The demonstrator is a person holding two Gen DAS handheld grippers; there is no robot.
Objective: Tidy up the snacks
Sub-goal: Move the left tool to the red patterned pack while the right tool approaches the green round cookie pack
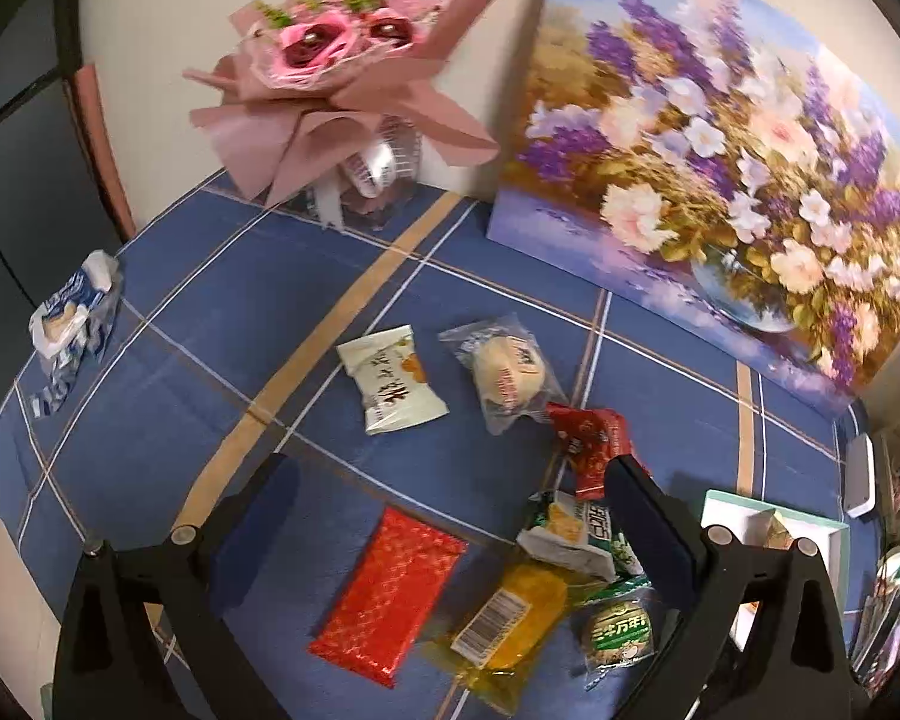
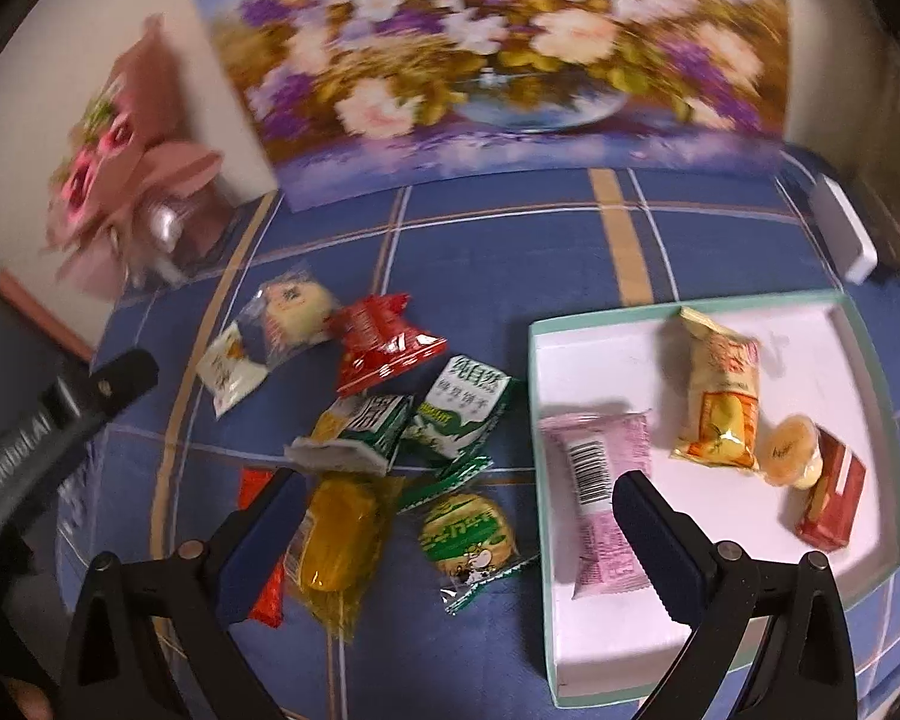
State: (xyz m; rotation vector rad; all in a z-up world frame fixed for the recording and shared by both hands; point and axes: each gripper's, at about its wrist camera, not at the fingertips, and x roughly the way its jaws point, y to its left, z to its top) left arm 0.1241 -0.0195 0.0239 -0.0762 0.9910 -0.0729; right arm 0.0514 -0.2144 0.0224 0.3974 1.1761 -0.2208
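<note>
While both of your grippers hang above the blue plaid cloth [image 2: 510, 240], neither holds anything: the left gripper [image 1: 450, 516] has its fingers spread wide over the loose pile, and the right gripper [image 2: 459, 531] is spread as well, one finger over the yellow packet [image 2: 336, 546] and the other over the tray's left rim.

Going left to right in your left wrist view, one blue-and-white packet [image 1: 75, 324] lies alone near the cloth's left edge, with open cloth between it and the rest. Toward the middle lie one white packet [image 1: 393, 381] and one clear-wrapped bun [image 1: 507, 372], slightly apart. Lower down sits one flat red packet [image 1: 390, 588], with bare cloth to its left. At lower right the pile crowds together.

In your right wrist view, the pile at centre counts one crumpled red packet [image 2: 381, 348], two green-and-white packets [image 2: 462, 414] touching each other, the yellow one, and one round green-labelled snack [image 2: 468, 531]. Only a narrow strip of cloth separates them from the tray.

At right, the white tray [image 2: 630, 330] with its pale green rim holds four things: one pink packet [image 2: 600, 480] at its left wall, one yellow bag [image 2: 720, 390], one jelly cup [image 2: 789, 450] and one red box [image 2: 831, 495] touching it. The tray's upper right and lower floor are open.

Along the top edge, a flower painting [image 2: 480, 60] and one bouquet [image 1: 342, 60] stand against the wall.
</note>
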